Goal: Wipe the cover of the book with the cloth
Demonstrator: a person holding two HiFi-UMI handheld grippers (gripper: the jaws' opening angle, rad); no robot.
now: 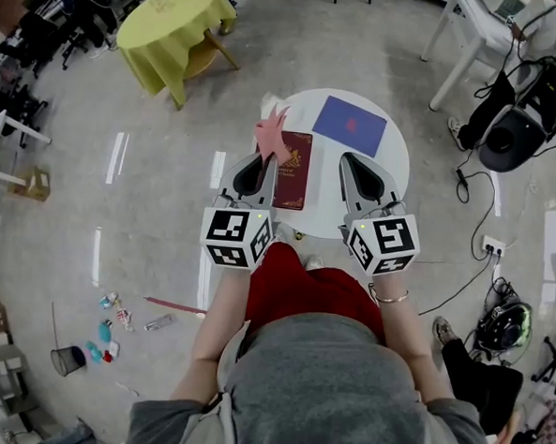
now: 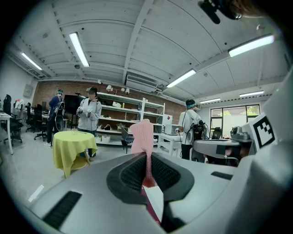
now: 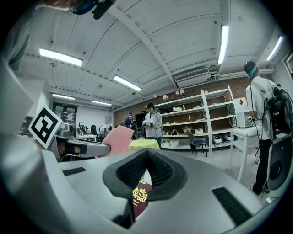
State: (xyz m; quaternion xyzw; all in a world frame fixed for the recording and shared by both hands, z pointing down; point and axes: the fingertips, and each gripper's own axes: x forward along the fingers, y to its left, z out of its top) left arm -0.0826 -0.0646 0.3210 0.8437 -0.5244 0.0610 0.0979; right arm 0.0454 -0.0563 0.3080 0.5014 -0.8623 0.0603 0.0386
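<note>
Pink cloth (image 1: pixel 272 132) is clamped in the left gripper (image 1: pixel 260 157) over the maroon book (image 1: pixel 295 178), with the right gripper (image 1: pixel 349 159) closed on nothing beside that book.

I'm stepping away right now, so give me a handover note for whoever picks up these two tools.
Left tool: shut on the pink cloth, at the far left corner of the red book.
Right tool: shut, empty, right of the book.
The book lies flat on the round white table.
Done: cloth gripped. Left: wipe the cover; how far that has got cannot be told.
</note>
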